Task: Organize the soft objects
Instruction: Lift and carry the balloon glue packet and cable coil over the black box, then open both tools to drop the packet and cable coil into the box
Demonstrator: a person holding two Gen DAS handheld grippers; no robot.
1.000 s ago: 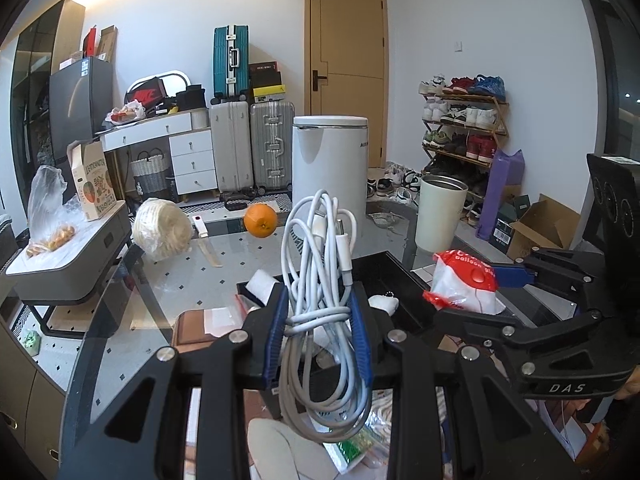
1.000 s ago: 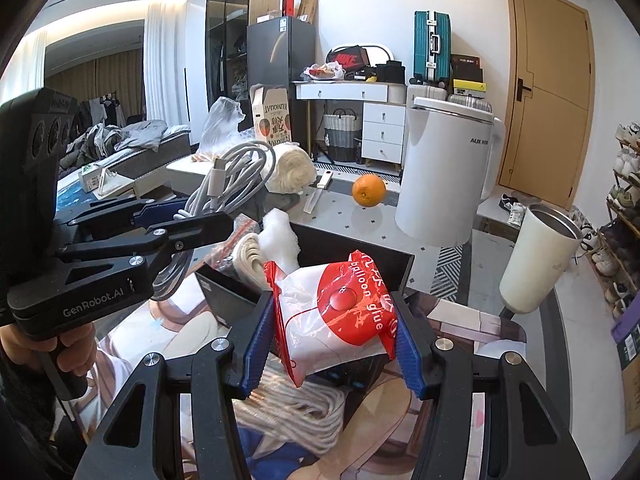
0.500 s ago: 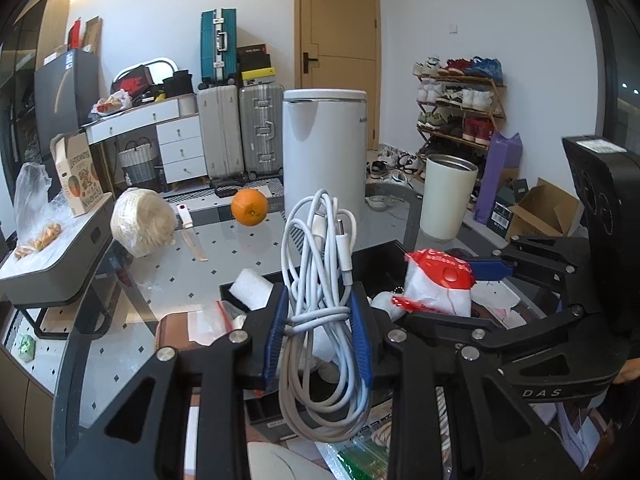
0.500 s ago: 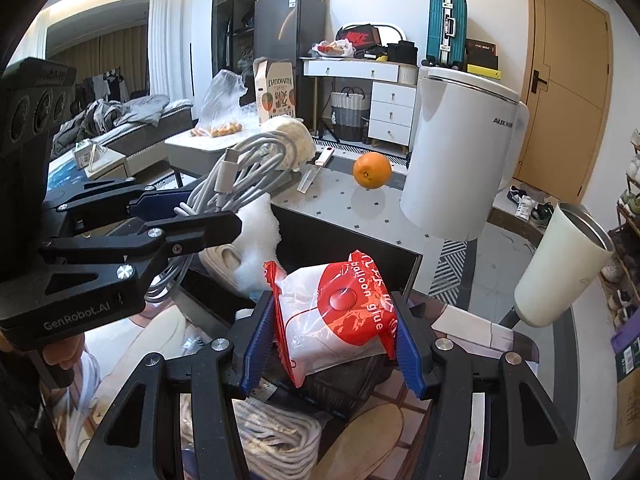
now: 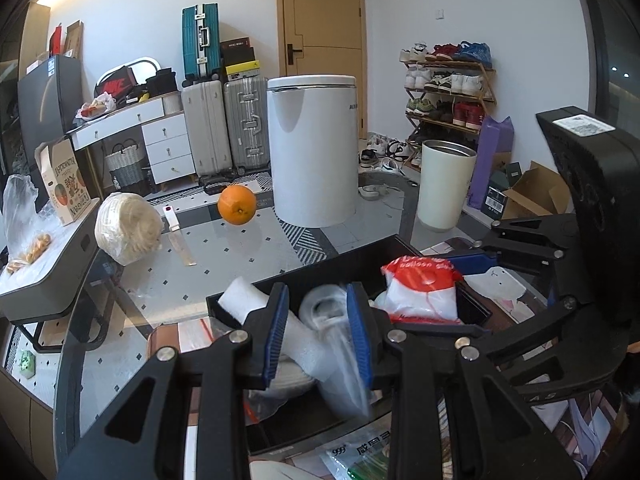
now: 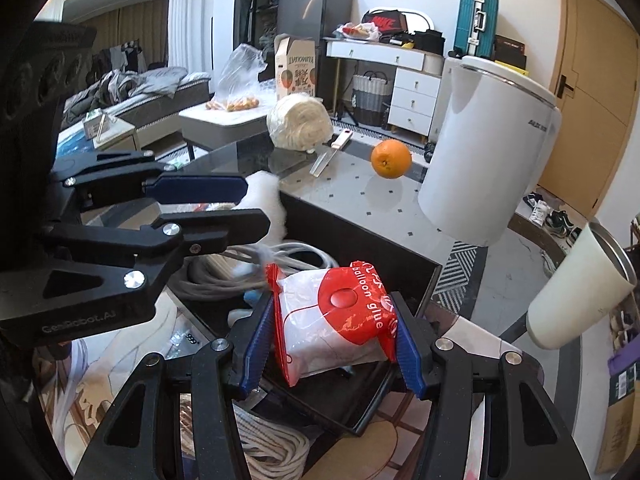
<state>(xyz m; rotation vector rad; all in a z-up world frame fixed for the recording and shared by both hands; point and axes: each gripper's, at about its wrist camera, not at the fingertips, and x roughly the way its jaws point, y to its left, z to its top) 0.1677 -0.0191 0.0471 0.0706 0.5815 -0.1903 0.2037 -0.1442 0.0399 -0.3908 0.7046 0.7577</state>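
My left gripper (image 5: 318, 292) hangs over the black tray (image 5: 360, 248), its pads a narrow gap apart. The white cable (image 5: 340, 352) is a blurred streak low between those pads. In the right wrist view the cable's coil (image 6: 280, 268) rests in the tray (image 6: 360, 224) under the left gripper (image 6: 256, 202). A white foam block (image 5: 244, 300) lies at the tray's left end. My right gripper (image 6: 334, 304) is shut on a red and white "balloon glue" bag (image 6: 340, 320), held just above the tray's near side. From the left the bag (image 5: 420, 292) shows in the right gripper (image 5: 420, 296).
On the glass table beyond the tray are an orange (image 5: 237, 210), a tall white appliance (image 5: 314, 152), a cream cup (image 5: 446, 184), a pale wrapped bundle (image 5: 128, 228) and a small knife (image 5: 178, 236). A rope coil (image 6: 260, 440) and a "999" packet (image 5: 360, 456) lie near me.
The cable no longer stands upright between the left pads; it has dropped low into the tray. Both grippers have moved forward and down over the tray, the bag still gripped.
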